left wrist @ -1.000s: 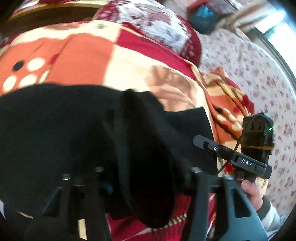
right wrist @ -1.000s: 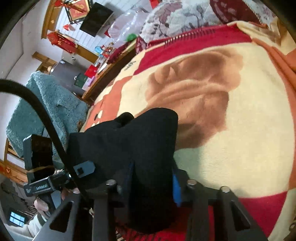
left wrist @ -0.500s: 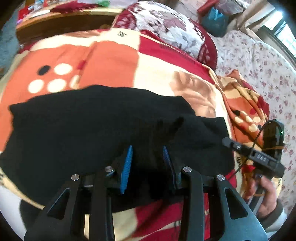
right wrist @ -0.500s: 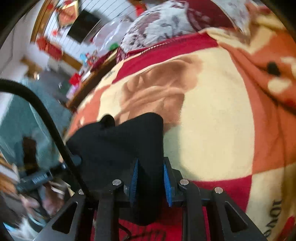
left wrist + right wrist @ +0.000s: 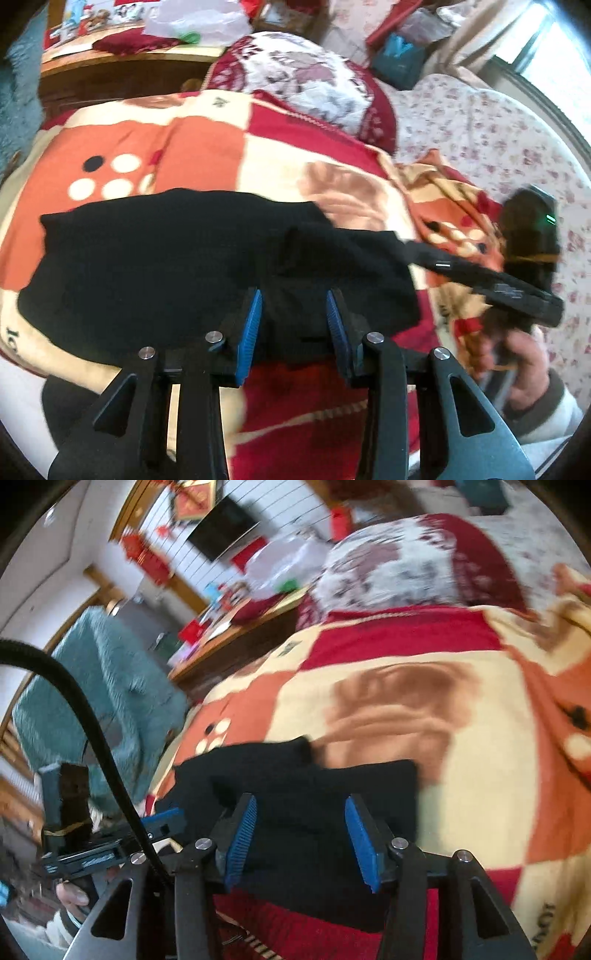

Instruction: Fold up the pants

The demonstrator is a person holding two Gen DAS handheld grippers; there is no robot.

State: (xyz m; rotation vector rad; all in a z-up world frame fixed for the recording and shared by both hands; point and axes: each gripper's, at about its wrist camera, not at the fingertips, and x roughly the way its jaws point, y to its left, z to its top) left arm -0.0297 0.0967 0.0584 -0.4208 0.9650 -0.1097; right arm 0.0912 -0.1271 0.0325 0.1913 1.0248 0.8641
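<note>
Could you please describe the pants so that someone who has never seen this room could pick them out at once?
Start at the big red, orange and cream patterned blanket covering the bed. Spread flat along its near edge lie the pants, in front of the floral pillow. They are the only plain black fabric there.

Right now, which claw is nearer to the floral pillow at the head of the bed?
Right, marginally; it's close. Both claws sit open over the black pants, left claw at the middle, right claw at the end nearer the pillow.

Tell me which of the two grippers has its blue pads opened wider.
The right gripper: its blue pads stand farther apart over the black pants than those of the left gripper.
</note>
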